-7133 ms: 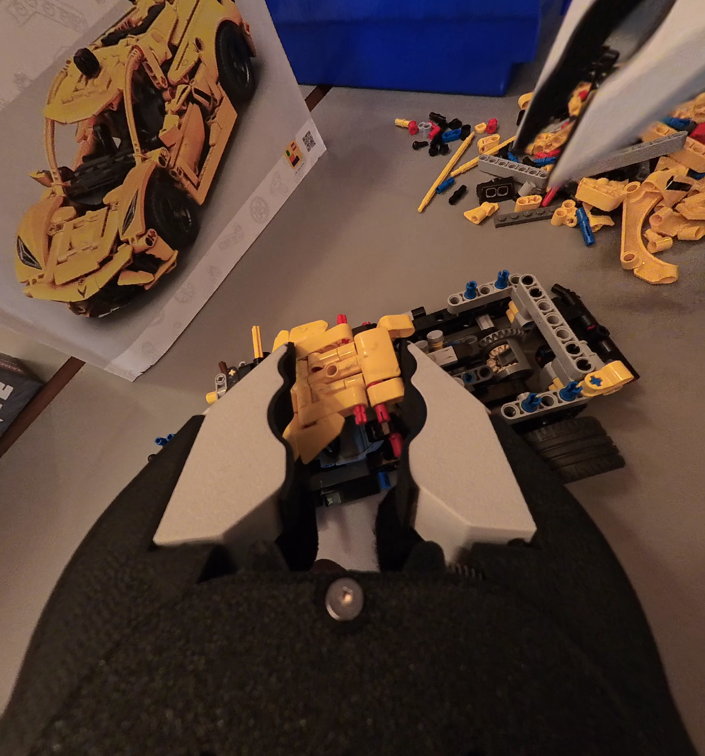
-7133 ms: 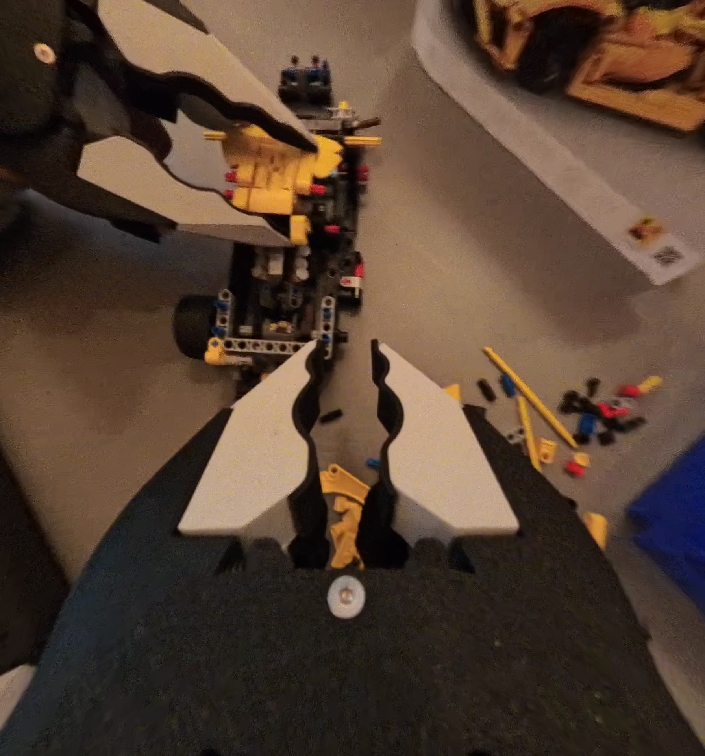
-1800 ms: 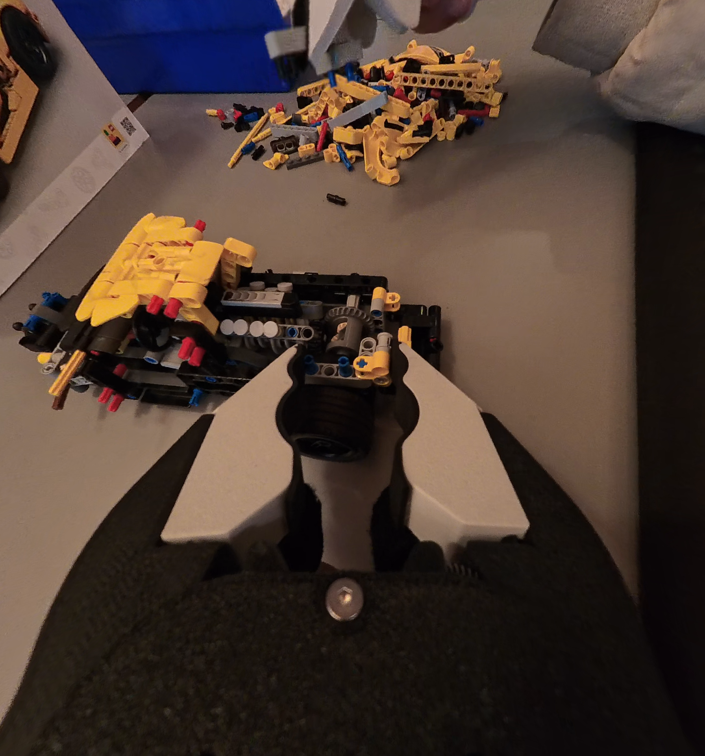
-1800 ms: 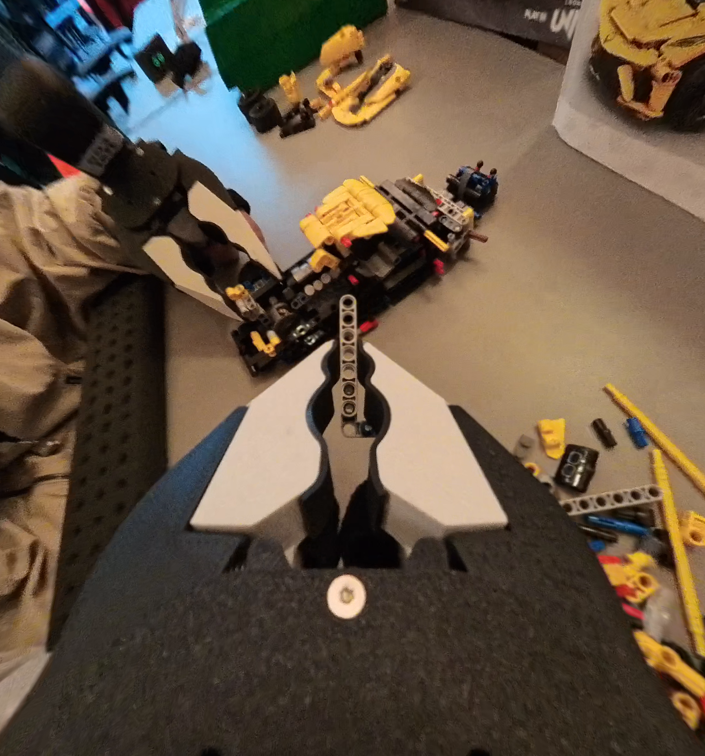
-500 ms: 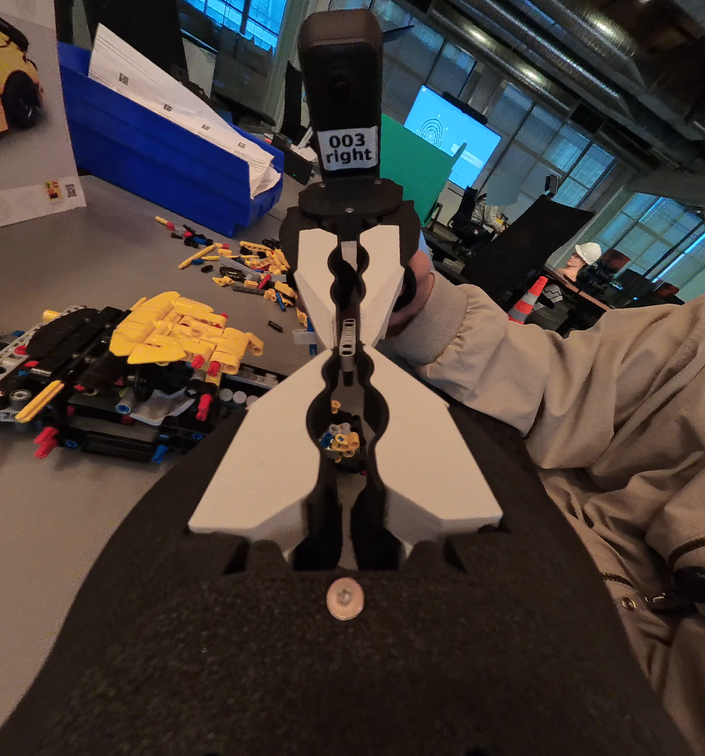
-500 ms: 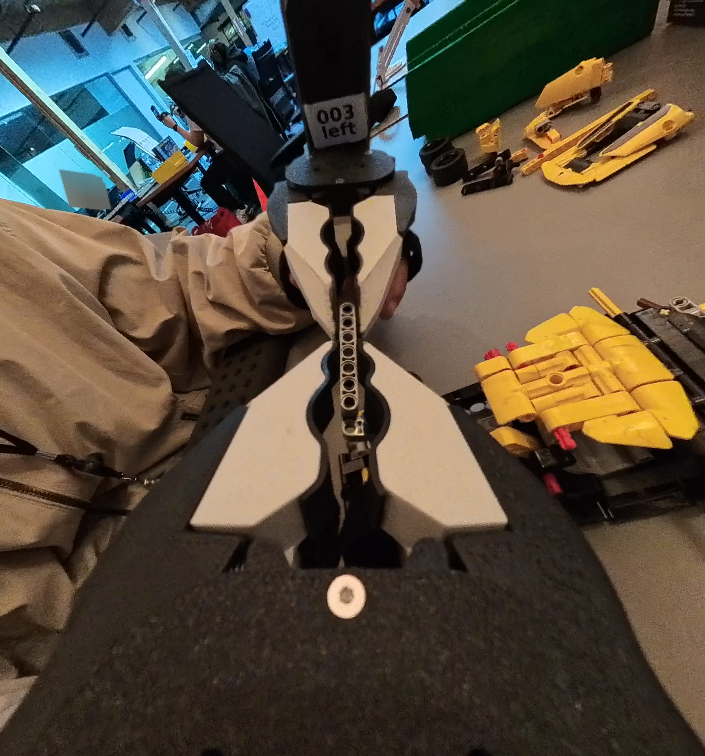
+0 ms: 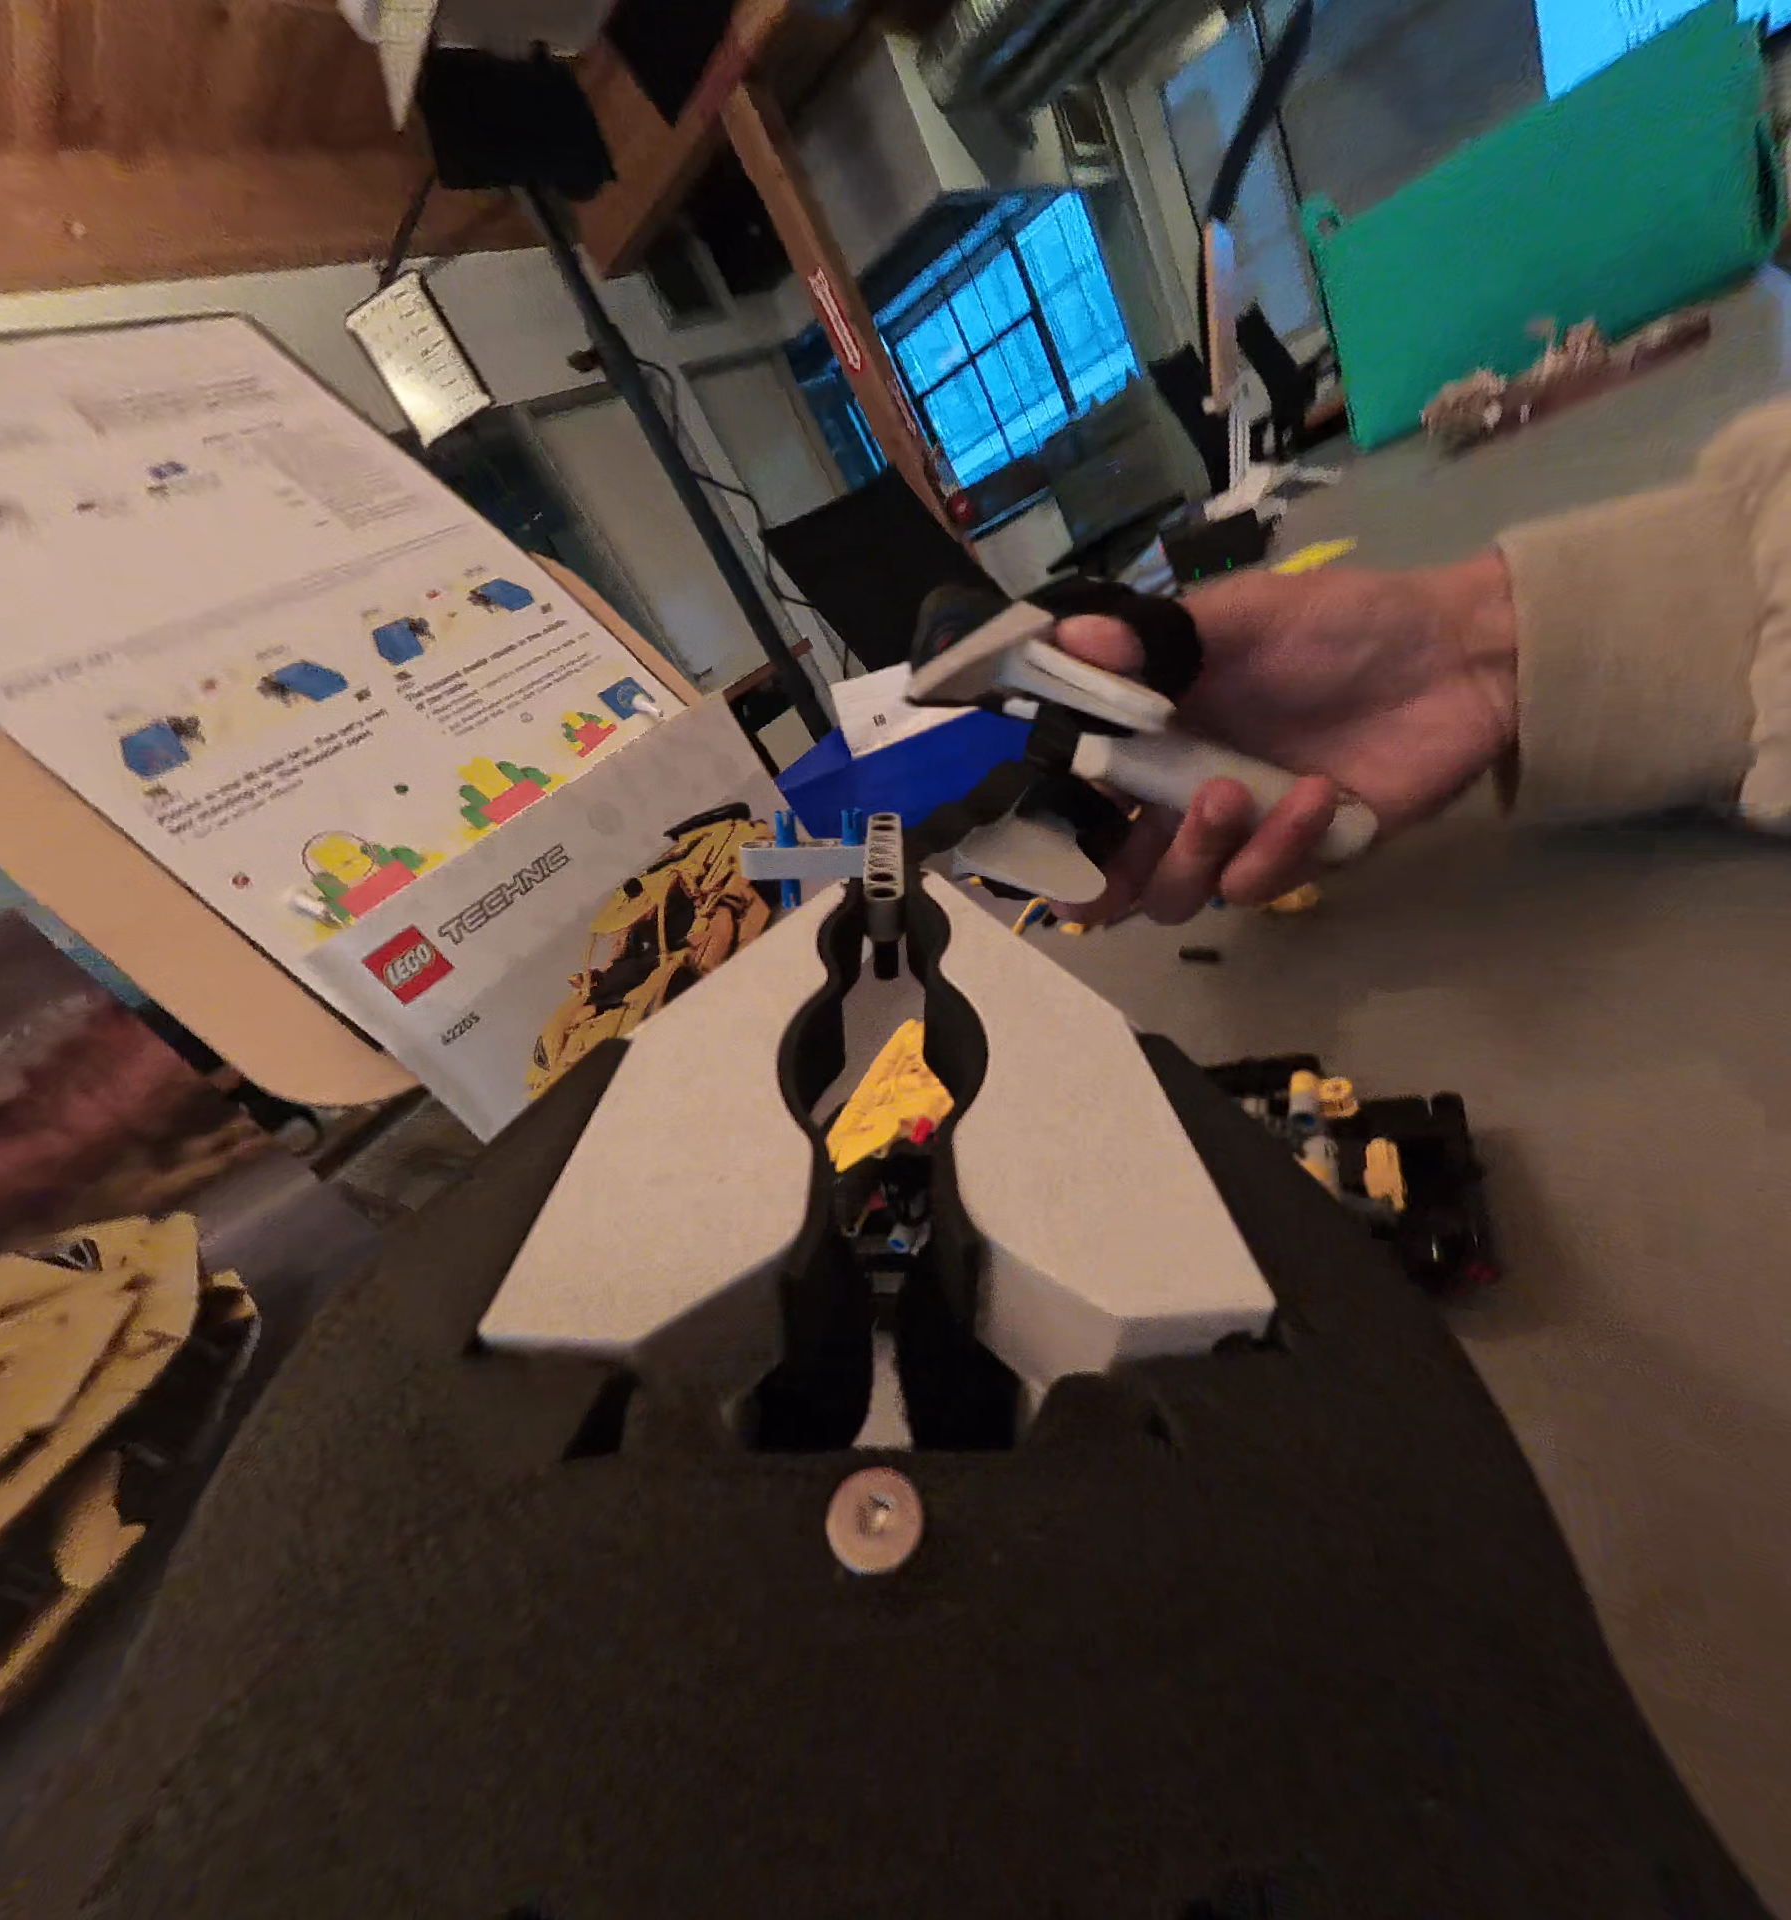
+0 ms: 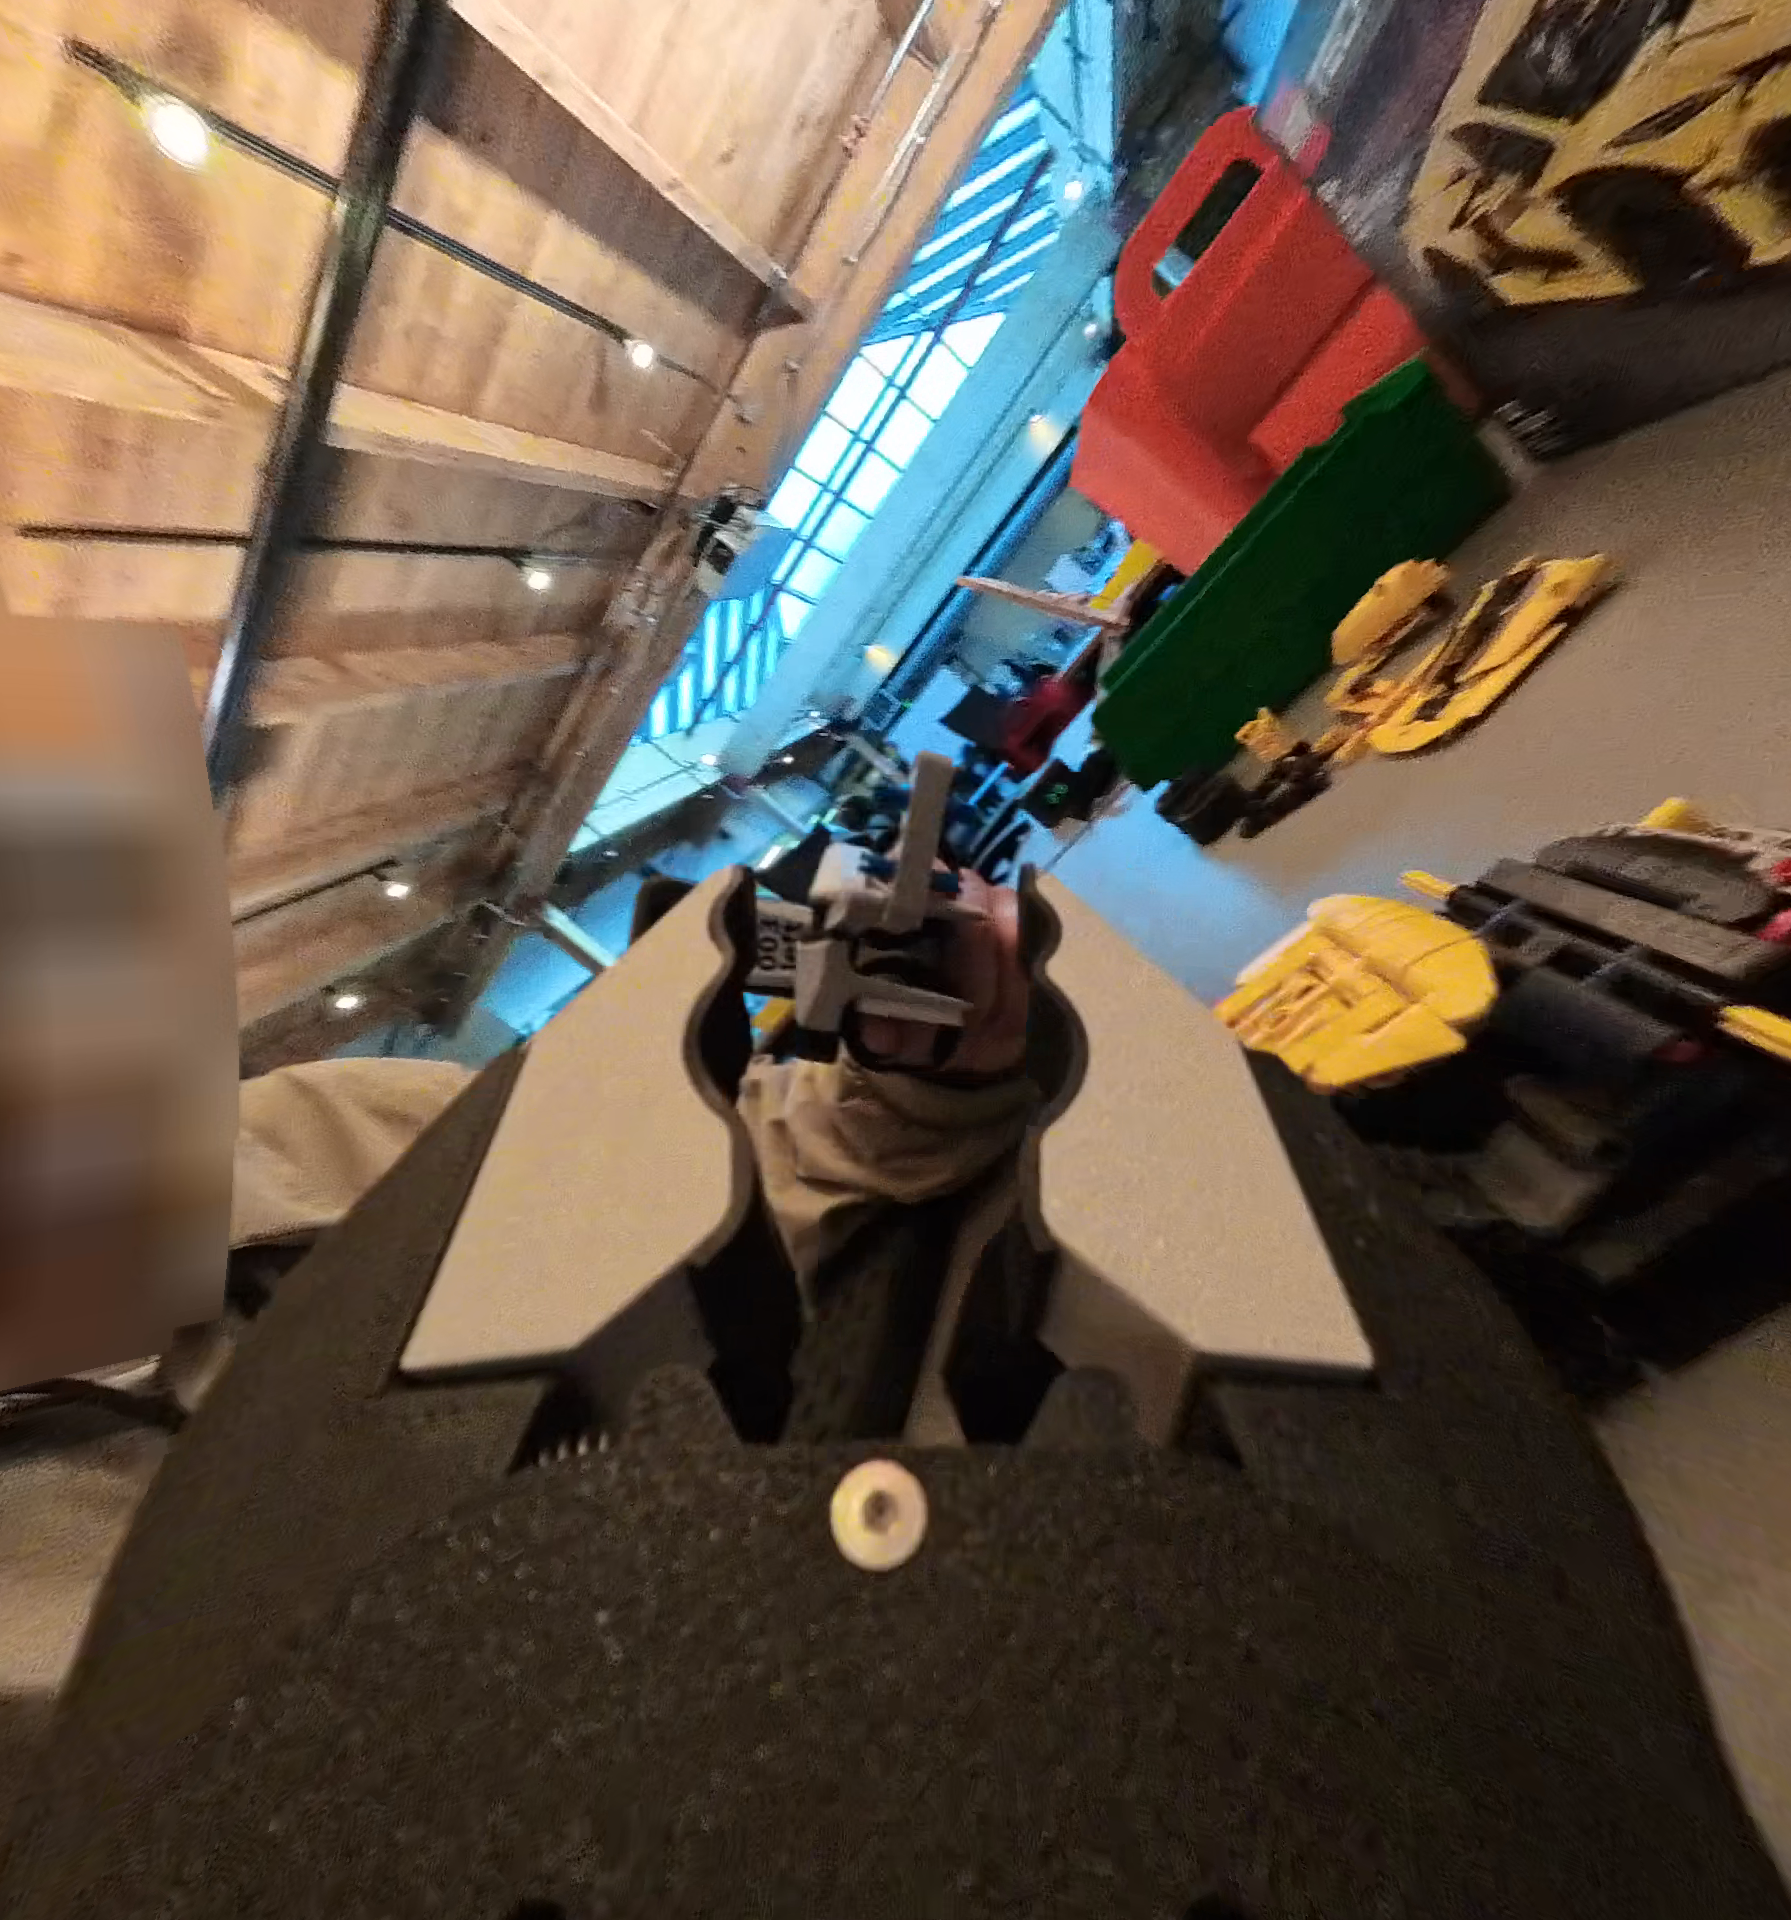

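My left gripper (image 7: 883, 906) is shut on a short grey beam (image 7: 883, 868) with a grey cross piece and blue pins, held up in the air at its fingertips. My right gripper (image 8: 886, 894) is open wide and empty. It faces the left gripper, and the grey beam (image 8: 917, 831) shows far off between its fingers. In the left wrist view a hand (image 7: 1317, 707) holds the right gripper, with one of its fingers (image 7: 995, 644) just right of the beam. The black and yellow car chassis (image 8: 1597, 997) lies on the grey table below, also in the left wrist view (image 7: 1390, 1153).
An instruction booklet (image 7: 278, 582) stands propped over a car picture (image 7: 517, 914) at the left. A blue bin (image 7: 901, 769) is behind the beam. A green bin (image 8: 1286, 603), a red bin (image 8: 1234, 343), yellow body panels (image 8: 1442, 665) and loose wheels (image 8: 1244, 790) sit beyond the chassis.
Half a second ago both grippers gripped the grey beam tip to tip. The right gripper has opened, let go and drawn back. The left gripper keeps the beam and has swung left.
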`<state>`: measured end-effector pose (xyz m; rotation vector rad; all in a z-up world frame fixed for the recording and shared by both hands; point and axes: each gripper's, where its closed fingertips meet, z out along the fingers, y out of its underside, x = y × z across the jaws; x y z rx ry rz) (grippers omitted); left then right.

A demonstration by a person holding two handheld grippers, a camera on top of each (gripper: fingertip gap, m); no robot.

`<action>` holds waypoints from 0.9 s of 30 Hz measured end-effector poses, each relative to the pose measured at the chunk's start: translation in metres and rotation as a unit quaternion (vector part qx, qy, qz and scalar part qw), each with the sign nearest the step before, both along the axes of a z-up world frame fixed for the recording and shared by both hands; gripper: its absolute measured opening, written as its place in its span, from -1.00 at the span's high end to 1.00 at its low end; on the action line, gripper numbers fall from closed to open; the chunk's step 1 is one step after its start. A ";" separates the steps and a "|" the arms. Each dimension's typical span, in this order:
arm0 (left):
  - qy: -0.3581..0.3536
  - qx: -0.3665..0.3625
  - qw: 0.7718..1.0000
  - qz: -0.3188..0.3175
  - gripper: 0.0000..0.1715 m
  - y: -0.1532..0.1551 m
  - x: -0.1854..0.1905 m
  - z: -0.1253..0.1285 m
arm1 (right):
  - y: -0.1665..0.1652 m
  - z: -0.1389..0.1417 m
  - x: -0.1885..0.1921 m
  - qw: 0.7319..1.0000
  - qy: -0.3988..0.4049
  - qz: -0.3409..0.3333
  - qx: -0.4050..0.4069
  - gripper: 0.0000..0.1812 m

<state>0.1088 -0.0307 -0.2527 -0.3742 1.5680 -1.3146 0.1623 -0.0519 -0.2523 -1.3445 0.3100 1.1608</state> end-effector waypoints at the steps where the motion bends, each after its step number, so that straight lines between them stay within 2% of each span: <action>1: -0.003 0.016 1.000 -0.004 0.92 -0.005 -0.001 -0.003 | 0.002 0.002 -0.005 1.000 0.014 0.017 0.013 0.54; 2: -0.008 0.024 1.000 -0.002 0.92 -0.008 -0.001 -0.005 | 0.003 0.002 -0.013 0.999 0.018 0.043 0.019 0.66; 3: -0.015 0.029 0.999 0.002 0.92 -0.009 -0.001 -0.004 | 0.004 -0.001 -0.019 0.998 0.017 0.063 0.009 0.66; 6: -0.010 0.023 1.000 -0.007 0.92 -0.009 -0.002 -0.005 | 0.001 -0.002 -0.020 0.998 0.000 0.059 0.006 0.74; 11: -0.016 0.040 0.999 -0.006 0.92 -0.013 -0.002 -0.007 | 0.006 -0.011 -0.020 0.998 -0.015 0.050 -0.023 0.69; 15: -0.013 0.024 1.000 -0.014 0.92 -0.012 -0.003 -0.004 | 0.005 -0.009 -0.021 0.999 -0.021 0.045 -0.016 0.86; 16: -0.014 0.022 1.000 -0.014 0.92 -0.012 -0.003 -0.004 | 0.006 -0.011 -0.021 0.999 -0.027 0.043 -0.019 0.85; 18: -0.020 0.019 1.000 -0.011 0.92 -0.012 -0.004 -0.001 | 0.010 -0.018 -0.020 0.998 -0.031 0.034 -0.040 0.66; 19: -0.017 0.015 1.000 -0.015 0.92 -0.012 -0.005 0.000 | 0.009 -0.019 -0.019 0.998 -0.029 0.033 -0.039 0.63; 24: -0.014 0.017 1.000 -0.022 0.92 -0.014 -0.005 -0.003 | 0.005 -0.003 -0.024 0.999 0.001 0.052 0.006 0.65; 27: -0.009 0.015 0.999 -0.028 0.92 -0.015 -0.006 -0.003 | 0.005 -0.008 -0.024 0.999 -0.013 0.052 -0.004 0.76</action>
